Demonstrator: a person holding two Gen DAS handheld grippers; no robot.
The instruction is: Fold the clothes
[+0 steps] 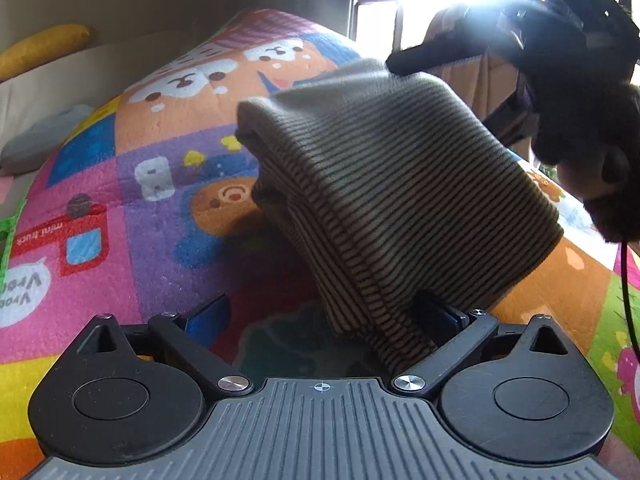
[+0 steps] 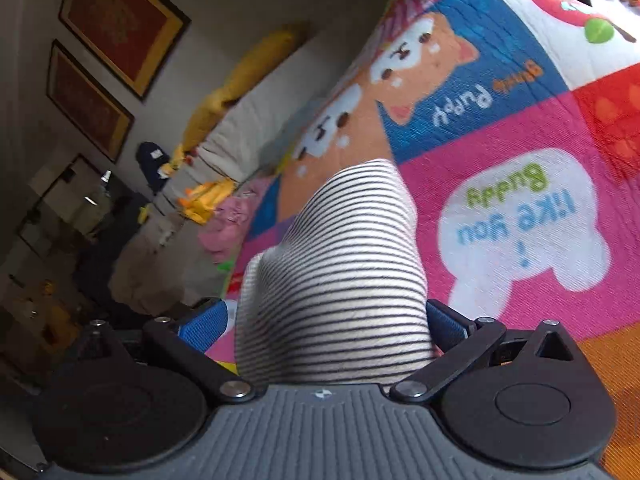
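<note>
Left gripper (image 1: 320, 316): fingers spread wide, the blue pad of the left finger (image 1: 208, 318) bare, the striped garment (image 1: 384, 184) draped over the right finger at about 2 o'clock — hung rather than pinched, so no real grip. Right gripper (image 2: 324, 316): blue pads either side of a thick bunch of the same striped cloth (image 2: 340, 280), fingers parted widely, the cloth filling the gap; squeezed or merely resting between them, cannot tell.

Outward from the left fingers: garment lifted in a doubled roll off the colourful play mat (image 1: 120, 208), running up toward 1 o'clock, where the other gripper's dark body (image 1: 580, 60) shows against window glare. Lower layers sagging at 11 o'clock, one edge dangling loose.

Risks, judged from this:
- Cloth sliding off the left finger if tilted or moved quickly — nothing clamps it there.
- Sagging under-layers opening out and spoiling the fold when lowered to the mat.
- Bulk in the right fingers slipping free, since a thick bunch gives a poor hold.
- Glare at 1 o'clock hiding the far edge, so misaligned edges likely.
</note>
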